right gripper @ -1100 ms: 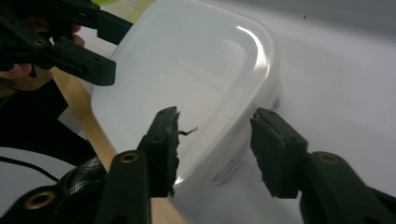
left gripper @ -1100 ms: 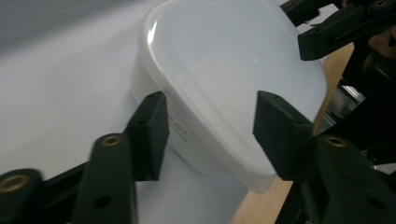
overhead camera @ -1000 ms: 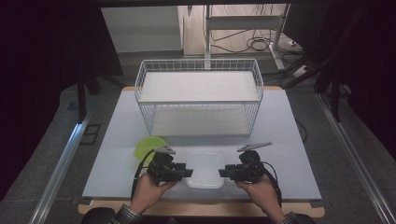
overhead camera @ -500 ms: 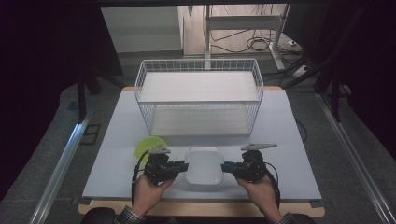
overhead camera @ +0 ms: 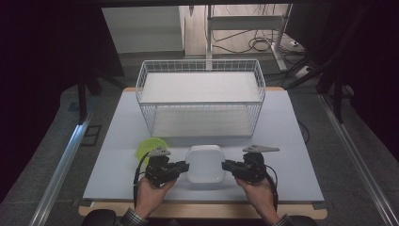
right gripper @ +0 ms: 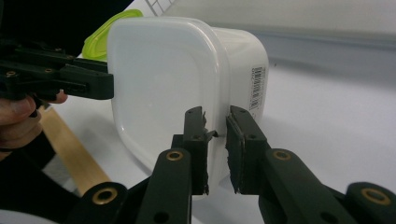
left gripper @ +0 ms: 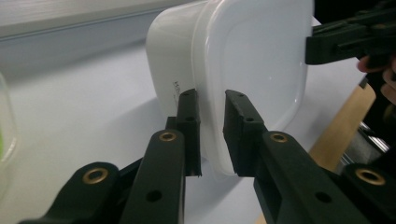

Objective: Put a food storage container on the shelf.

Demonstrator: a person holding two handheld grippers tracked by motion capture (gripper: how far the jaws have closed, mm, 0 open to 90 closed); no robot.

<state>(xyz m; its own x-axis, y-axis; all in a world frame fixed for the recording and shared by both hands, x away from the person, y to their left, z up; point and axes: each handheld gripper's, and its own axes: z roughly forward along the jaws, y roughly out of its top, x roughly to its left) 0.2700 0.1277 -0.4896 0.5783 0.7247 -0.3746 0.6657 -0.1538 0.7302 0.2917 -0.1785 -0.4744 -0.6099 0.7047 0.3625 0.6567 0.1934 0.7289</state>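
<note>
A white lidded plastic container (overhead camera: 205, 163) sits near the front edge of the table (overhead camera: 113, 141), about midway along it, between the two hands. The left hand-held gripper (overhead camera: 183, 166) has just been closing and now pinches the container's rim at its left side, the lip caught between the black jaws. The right hand-held gripper (overhead camera: 227, 165) has done the same and pinches the rim at the right side. A green lid (overhead camera: 147, 147) lies just behind the left hand-held gripper. A white wire basket (overhead camera: 201, 101) stands toward the table's far edge.
</note>
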